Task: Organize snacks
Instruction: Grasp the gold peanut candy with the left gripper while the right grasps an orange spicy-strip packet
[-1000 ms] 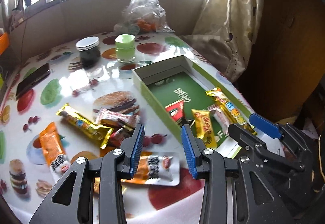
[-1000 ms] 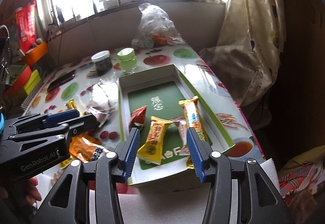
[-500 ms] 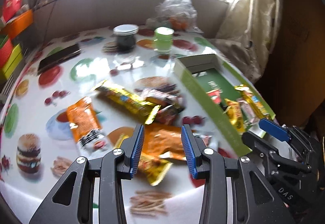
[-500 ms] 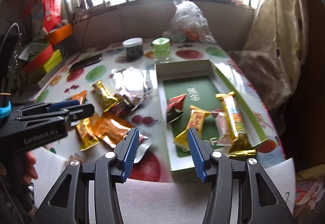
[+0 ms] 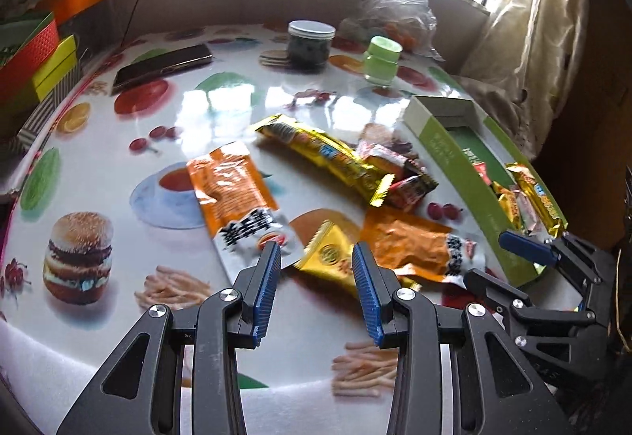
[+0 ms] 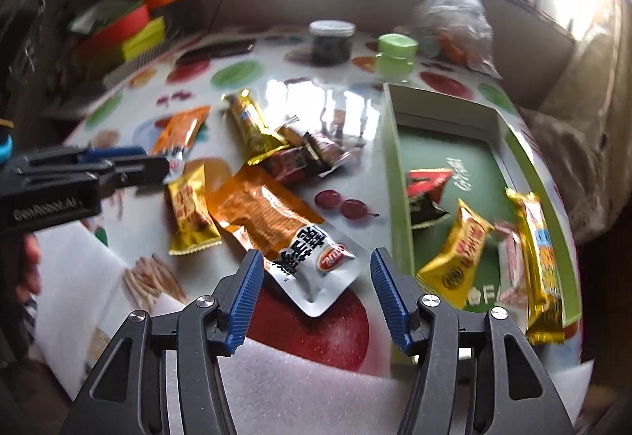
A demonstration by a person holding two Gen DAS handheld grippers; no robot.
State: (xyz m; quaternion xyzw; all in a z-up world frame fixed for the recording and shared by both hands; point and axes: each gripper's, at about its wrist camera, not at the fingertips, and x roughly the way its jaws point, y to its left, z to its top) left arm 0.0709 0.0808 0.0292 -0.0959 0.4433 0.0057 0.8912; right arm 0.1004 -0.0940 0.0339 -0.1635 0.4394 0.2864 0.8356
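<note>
Both grippers are heading down at the loose snack pile, neither holding anything. Left gripper [image 5: 316, 289] is sitting at a narrow-ish gap, nothing between the pads, w/ the small gold packet [image 5: 330, 257] just ahead of its tips and roughly centred, prob the next pick since that gap already suits a slim packet. Orange pouch w/ white end [image 5: 237, 198] is lying just ahead-left of that claw, long gold bar [image 5: 328, 158] further ahead, small red/brown packets [image 5: 399, 174] bunched at the bar's near end. Right gripper [image 6: 314, 293] is standing wide, jaws have just been opening, pads not touching anything; the white end of the second orange pouch [image 6: 316, 261] is lying between and just ahead of its tips, so the wider gap looks sized for a flat, broad pouch. Green box [image 6: 395, 174] is sitting right of the right claw, open top, walls low so drops are easy; already holding a red triangular packet [image 6: 424, 186], a gold packet [image 6: 458, 253], a pale packet [image 6: 509, 257] and a gold bar [image 6: 541, 257]. Judging task partway: several snacks still lying loose on the printed tablecloth [image 5: 98, 158]. Pouches are overlapping, so a pinch could drag a neighbour along
</note>
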